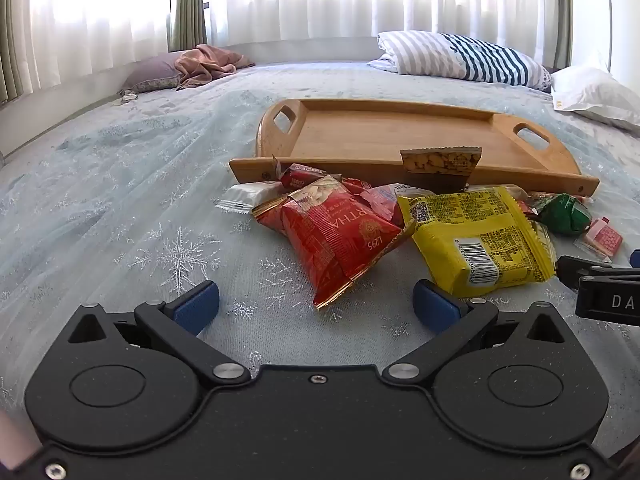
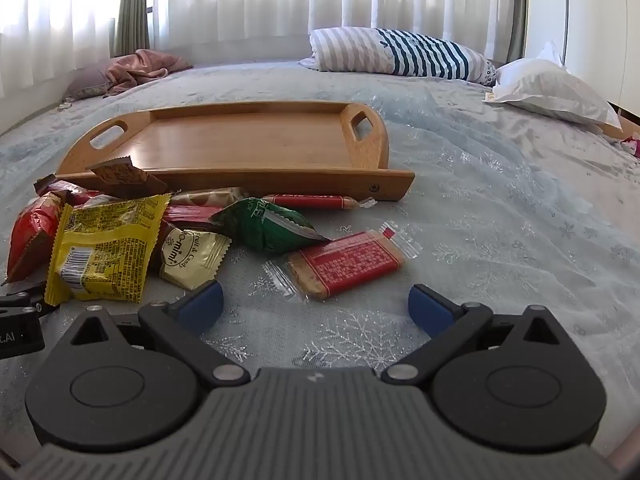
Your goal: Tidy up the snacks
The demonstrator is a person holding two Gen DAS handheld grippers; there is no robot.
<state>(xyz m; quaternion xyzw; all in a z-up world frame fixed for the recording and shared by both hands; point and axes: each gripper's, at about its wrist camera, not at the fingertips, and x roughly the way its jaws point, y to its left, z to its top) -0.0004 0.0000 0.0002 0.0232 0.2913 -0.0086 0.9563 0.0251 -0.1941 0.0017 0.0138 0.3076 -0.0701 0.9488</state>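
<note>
rectangular wooden tray [image 2: 248,148] seemingly bare; crinkly snack packets [image 1: 476,236] heaped on bed beside it; left claw [image 1: 316,306] and right claw [image 2: 316,304] spread, holding nothing.

The tray [image 2: 248,148] lies mid-bed [image 2: 500,208], nothing in it. The snacks [image 1: 400,224] are heaped against its near wall, one packet [image 1: 440,162] leaning on it. A bar [image 2: 348,266] lies nearest, apart from the heap. Pillows [image 2: 400,54] lie behind along the bed's far edge.
</note>
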